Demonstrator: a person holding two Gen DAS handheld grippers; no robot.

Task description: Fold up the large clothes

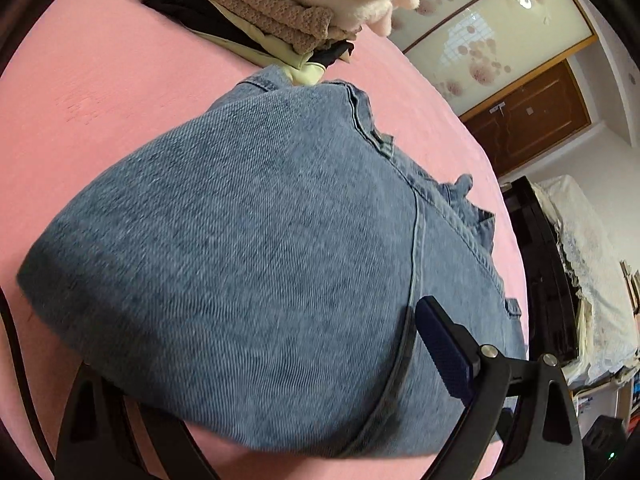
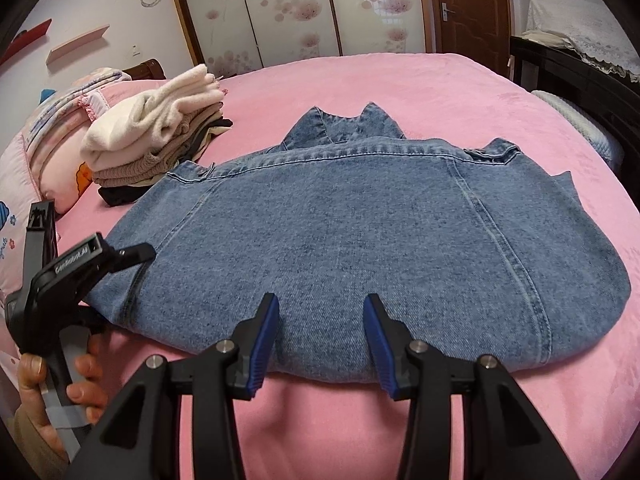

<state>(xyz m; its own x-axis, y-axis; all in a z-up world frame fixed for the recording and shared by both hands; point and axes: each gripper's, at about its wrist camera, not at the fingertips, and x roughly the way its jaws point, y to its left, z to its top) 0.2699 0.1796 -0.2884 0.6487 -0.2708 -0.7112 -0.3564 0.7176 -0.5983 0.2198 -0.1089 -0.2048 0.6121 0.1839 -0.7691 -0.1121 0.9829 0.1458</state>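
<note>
Denim jacket (image 2: 352, 240) beside "GenRobot.AI"-marked tongs (image 2: 132, 264)

Blue stonewashed denim jacket (image 2: 340, 240); pink bed (image 2: 460, 92); cream, tan, black folded stack (image 2: 160, 136); black tongs (image 2: 320, 340), blue pads (image 2: 264, 344).

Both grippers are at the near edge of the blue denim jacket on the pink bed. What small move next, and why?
Probably close the right gripper on the blue denim jacket's near folded edge: its blue pads straddle the fabric but stand apart. The left gripper is at the left edge, so then lift together.
</note>
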